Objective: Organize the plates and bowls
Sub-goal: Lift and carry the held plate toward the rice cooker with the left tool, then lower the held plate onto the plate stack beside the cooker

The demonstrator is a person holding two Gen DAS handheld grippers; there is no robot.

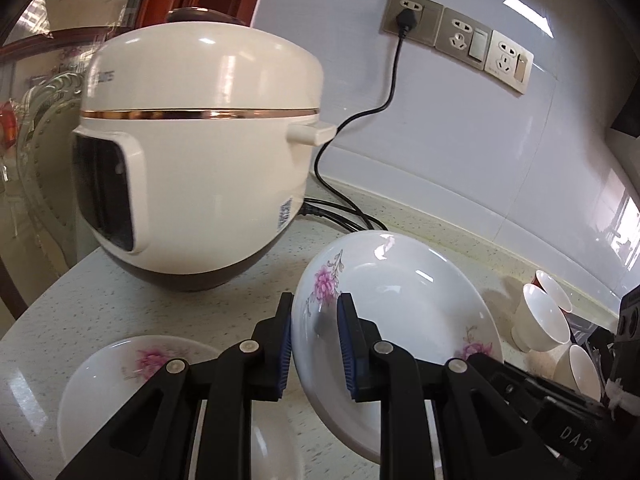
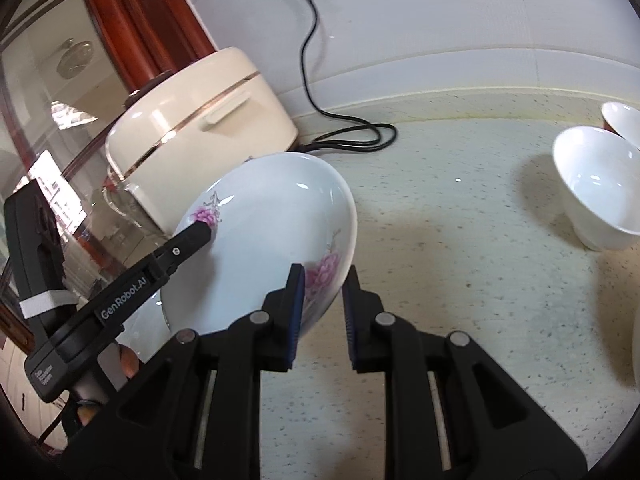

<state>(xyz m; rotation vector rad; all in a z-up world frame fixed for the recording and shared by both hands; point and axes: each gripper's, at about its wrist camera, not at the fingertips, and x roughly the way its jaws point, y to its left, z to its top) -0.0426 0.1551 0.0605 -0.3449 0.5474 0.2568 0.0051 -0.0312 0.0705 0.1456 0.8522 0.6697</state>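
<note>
A: What does the left wrist view show?

B: The left gripper [image 1: 313,334], black with ribbed blue pads, clamps the rim of a glossy white plate [image 1: 400,292] painted with pink flowers, tilted, in front and to the right of a cream rice cooker [image 1: 200,160]. A second flowered plate [image 1: 120,376] lies flat in front of the cooker. White cups [image 1: 540,320] sit far right. "DAS" reads on the right gripper's body.

A: And the right wrist view?

B: The right gripper [image 2: 323,304] pinches the same plate's opposite rim, right of the cooker. "GenRobot.AI" marks the left gripper. A white bowl [image 2: 600,200] stands far right on the speckled stone counter [image 2: 460,280].
</note>
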